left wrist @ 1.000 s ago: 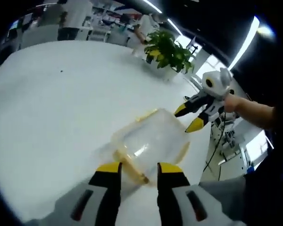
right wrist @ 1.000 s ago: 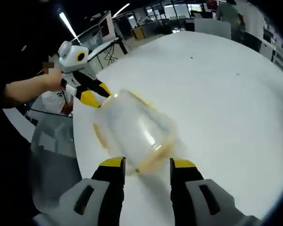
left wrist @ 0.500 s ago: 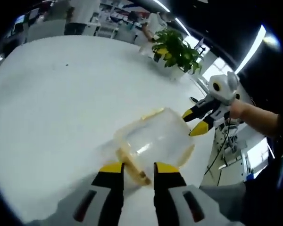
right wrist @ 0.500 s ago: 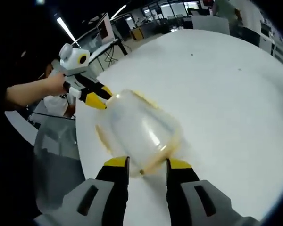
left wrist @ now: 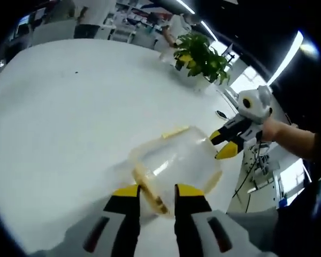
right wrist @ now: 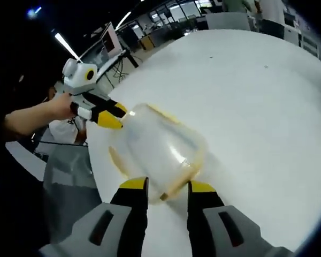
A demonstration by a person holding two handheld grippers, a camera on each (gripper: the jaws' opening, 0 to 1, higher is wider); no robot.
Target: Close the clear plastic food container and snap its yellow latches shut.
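In the left gripper view, the left hand-held gripper (left wrist: 153,195) rises from the near edge with its two yellow-tipped jaws set close together on either side of a yellow latch (left wrist: 150,191) of the clear plastic food container (left wrist: 174,163). Whether the jaws press the latch or only flank it cannot be told. The container lies on the white bench (left wrist: 59,123), just beyond the jaw tips, close to the bench's near right edge. Its clear body is blurred, with yellow trim at its rim on the far side. On the container's far right side the right hand-held gripper (left wrist: 227,143) comes in, held by a person's hand (left wrist: 272,128), its yellow tips at the container's wall with a gap between them. Farther off, a green potted plant (left wrist: 199,55) stands at the bench's far edge, and beyond it are people and shelving, too small to make out.

In the right gripper view, the right hand-held gripper (right wrist: 166,188) has its jaws a little apart, with the container's (right wrist: 160,152) near edge and a strip of yellow trim between their tips; contact is unclear. At the container's far left side the left hand-held gripper (right wrist: 108,115) reaches in, its yellow tips at the wall. The bench (right wrist: 257,107) spreads wide to the right and far.
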